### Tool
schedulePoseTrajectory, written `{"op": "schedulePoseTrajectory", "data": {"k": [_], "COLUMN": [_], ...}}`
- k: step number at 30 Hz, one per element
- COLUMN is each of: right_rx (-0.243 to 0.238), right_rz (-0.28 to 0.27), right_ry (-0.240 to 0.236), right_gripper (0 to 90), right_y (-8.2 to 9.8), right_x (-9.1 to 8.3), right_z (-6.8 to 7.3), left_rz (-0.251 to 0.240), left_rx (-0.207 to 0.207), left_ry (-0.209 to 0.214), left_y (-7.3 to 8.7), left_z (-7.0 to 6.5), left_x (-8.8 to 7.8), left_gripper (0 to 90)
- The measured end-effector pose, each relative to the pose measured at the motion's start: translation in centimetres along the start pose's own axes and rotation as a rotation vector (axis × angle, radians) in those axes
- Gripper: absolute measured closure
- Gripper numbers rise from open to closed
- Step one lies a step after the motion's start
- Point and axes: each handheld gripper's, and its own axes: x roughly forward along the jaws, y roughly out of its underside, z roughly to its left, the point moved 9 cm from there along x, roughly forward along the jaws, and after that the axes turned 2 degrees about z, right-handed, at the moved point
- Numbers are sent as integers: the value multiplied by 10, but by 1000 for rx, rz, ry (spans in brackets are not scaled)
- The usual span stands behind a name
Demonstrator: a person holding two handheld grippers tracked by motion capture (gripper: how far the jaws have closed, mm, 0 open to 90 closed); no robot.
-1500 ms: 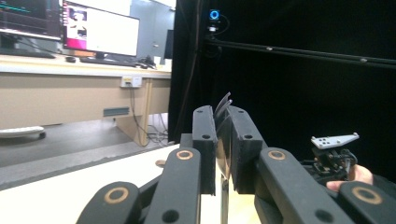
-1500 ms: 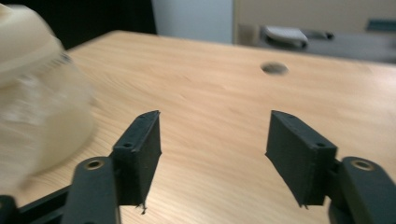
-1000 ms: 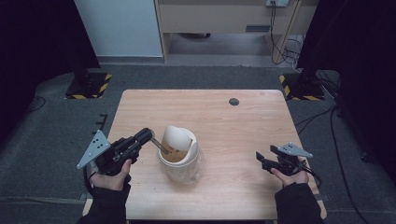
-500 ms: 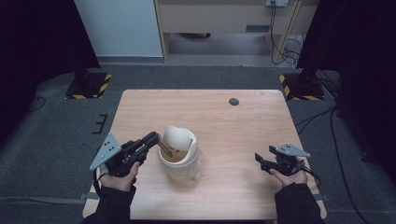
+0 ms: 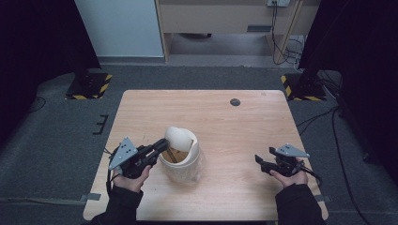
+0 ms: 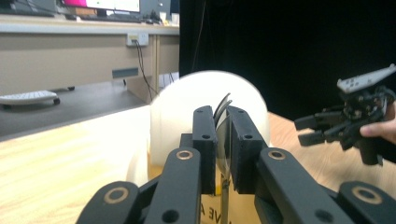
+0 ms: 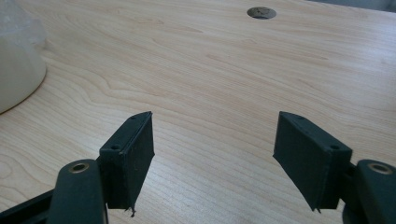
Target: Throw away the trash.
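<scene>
A white tub (image 5: 180, 165) with a domed white lid (image 5: 177, 137) tipped up at its back stands left of the table's middle; something brown shows inside. My left gripper (image 5: 162, 144) reaches in from the left, and its jaws are shut on the tub's thin rim. In the left gripper view, the left gripper (image 6: 222, 135) pinches a thin translucent edge in front of the white dome (image 6: 187, 102). My right gripper (image 5: 263, 161) rests open near the table's right front, apart from the tub. In the right gripper view, bare wood lies between the jaws of the right gripper (image 7: 212, 149).
A round dark grommet (image 5: 235, 101) sits in the wooden table (image 5: 234, 126) near the far edge. The tub's side (image 7: 16, 70) shows at the right gripper view's left edge. Grey carpet surrounds the table, with a desk and cables beyond.
My left gripper has moved right, up to the tub, and its jaws now sit at the rim. The right gripper has stayed still.
</scene>
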Motion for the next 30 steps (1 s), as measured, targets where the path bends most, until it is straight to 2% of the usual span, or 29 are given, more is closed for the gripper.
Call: {"op": "schedulePoseTrajectory", "data": {"k": [6,10,14,18,20,24,27,30], "right_rx": [-1,1,-4,0,1,9,7,14], "right_rz": [3,7,3,12,17,22,33,47], "right_ry": [-2,-3,-3,-1,2,5,13,24], "right_gripper": [288,288,287,286,286,275,260,243], "right_y": [1,1,1,2,3,4,6,9], "right_x": [0,0,0,1,1,1,3,4], "right_z": [0,0,0,-1,-2,-3,-5,-8], "left_rz": [43,34,4,-7,13,67,132,219], "left_rx": [-3,-11,-18,-46,-55,-77,-81,-88], "left_ry": [7,1,-32,-95,-134,-183,-223,-256], "left_y": [13,13,7,5,12,30,48,71], "left_z": [0,4,13,35,49,70,87,102], "left_x": [8,7,-1,-9,-12,-13,-12,-10], "left_gripper": [807,729,668,577,517,442,373,314]}}
